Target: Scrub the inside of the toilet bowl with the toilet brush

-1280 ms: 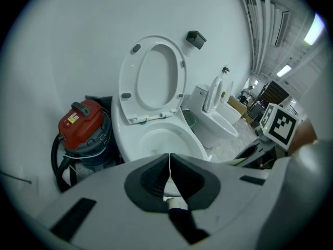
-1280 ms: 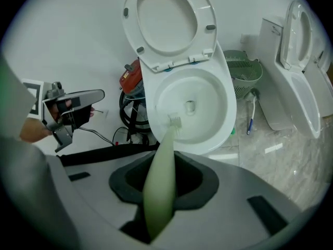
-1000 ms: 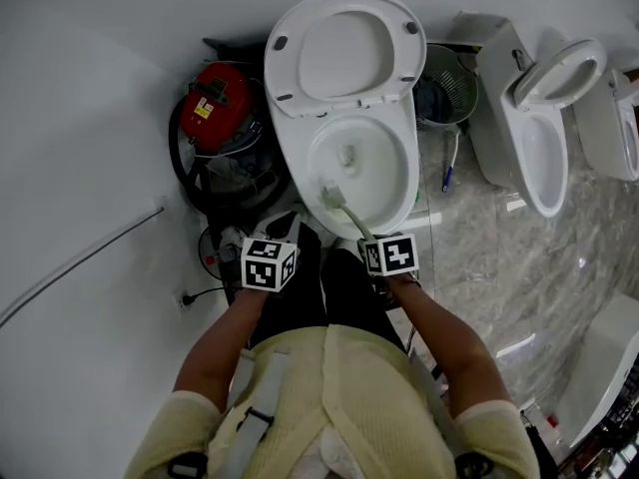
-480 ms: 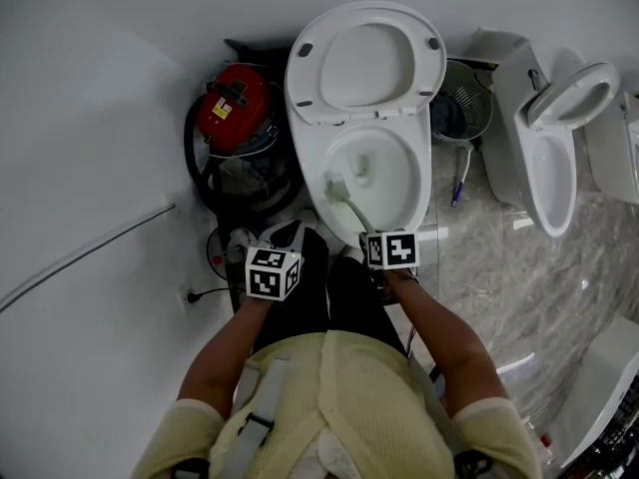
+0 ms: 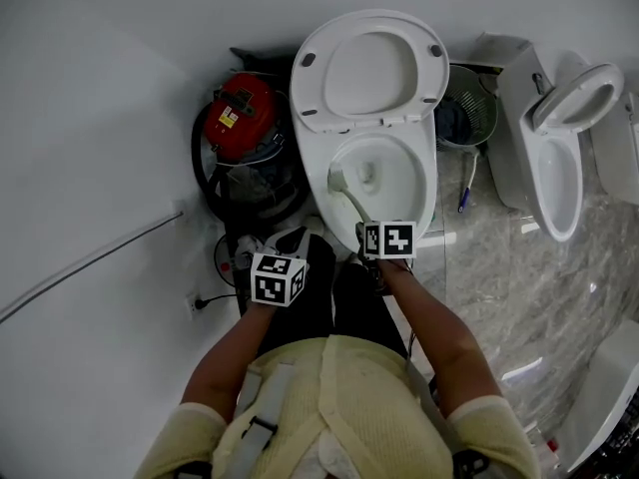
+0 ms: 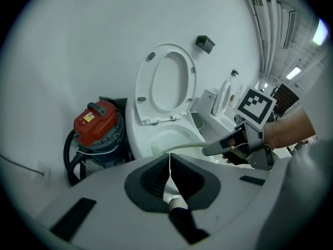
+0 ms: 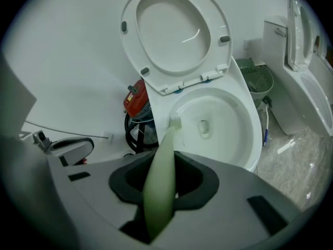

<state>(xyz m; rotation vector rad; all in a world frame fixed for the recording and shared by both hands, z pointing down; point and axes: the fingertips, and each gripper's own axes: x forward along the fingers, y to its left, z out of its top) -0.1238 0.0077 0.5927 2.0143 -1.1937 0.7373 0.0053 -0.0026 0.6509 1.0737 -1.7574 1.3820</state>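
A white toilet (image 5: 424, 203) stands with its seat and lid (image 5: 371, 66) raised; in the right gripper view its bowl (image 7: 229, 124) lies just ahead. My right gripper (image 5: 384, 252) is shut on the pale green handle of the toilet brush (image 7: 161, 176). The brush head (image 5: 337, 179) rests against the bowl's left inner wall, and shows as the same brush head (image 7: 175, 122) in the right gripper view. My left gripper (image 5: 268, 267) hangs to the left of the bowl, jaws shut on nothing (image 6: 169, 165).
A red vacuum cleaner (image 5: 240, 118) with a black hose stands left of the toilet. A green wire bin (image 5: 469, 118) and a second toilet (image 5: 554, 158) are on the right. A blue-tipped stick (image 5: 465, 193) lies on the marble floor.
The brush head has slid from the bowl's front left farther back along the left wall. The camera has shifted, so the toilet sits more to the right and lower. The left gripper dropped slightly.
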